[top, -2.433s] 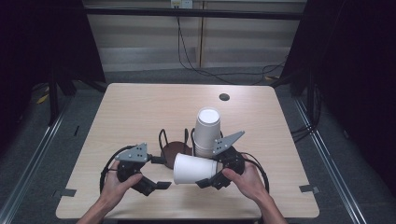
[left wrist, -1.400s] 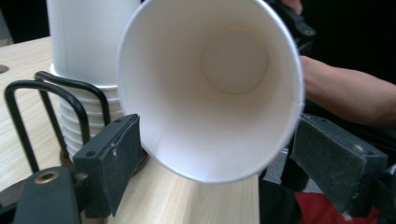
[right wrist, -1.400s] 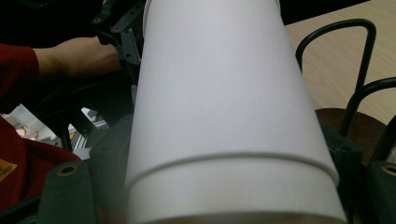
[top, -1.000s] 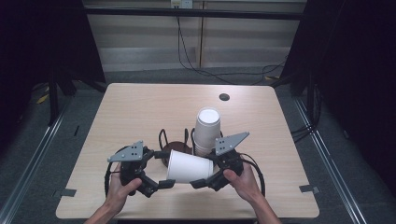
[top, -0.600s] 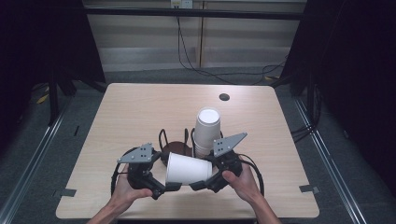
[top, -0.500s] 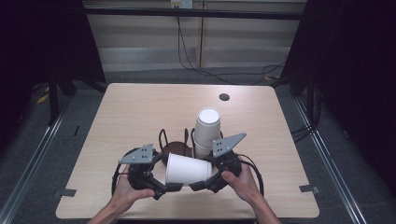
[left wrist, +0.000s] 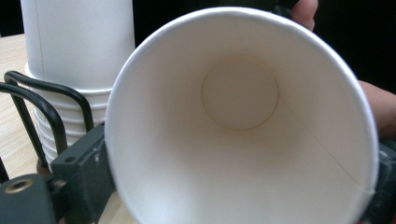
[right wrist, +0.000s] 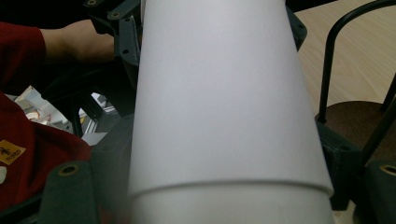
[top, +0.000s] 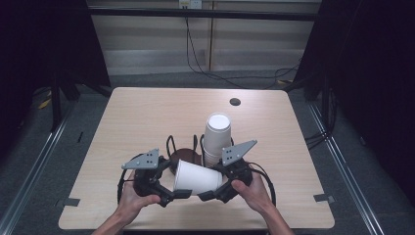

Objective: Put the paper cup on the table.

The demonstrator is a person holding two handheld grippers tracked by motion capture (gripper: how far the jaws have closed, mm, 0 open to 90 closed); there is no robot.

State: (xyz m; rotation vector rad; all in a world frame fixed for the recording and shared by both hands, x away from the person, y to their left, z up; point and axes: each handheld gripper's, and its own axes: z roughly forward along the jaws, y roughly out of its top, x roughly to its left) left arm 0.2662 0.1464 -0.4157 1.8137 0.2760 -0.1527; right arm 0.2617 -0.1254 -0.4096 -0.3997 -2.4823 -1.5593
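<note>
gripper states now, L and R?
Left gripper: at the mouth end of the sideways white paper cup; open or shut cannot be told.
Right gripper: shut on the white paper cup, at its base end.

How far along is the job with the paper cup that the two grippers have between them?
Done: one white cup is apart from the stack in the wire holder, held sideways. In hand: the right gripper clamps its base end; the left gripper straddles its rim, grip unclear. Left: probably passing it over or setting it down.
</note>
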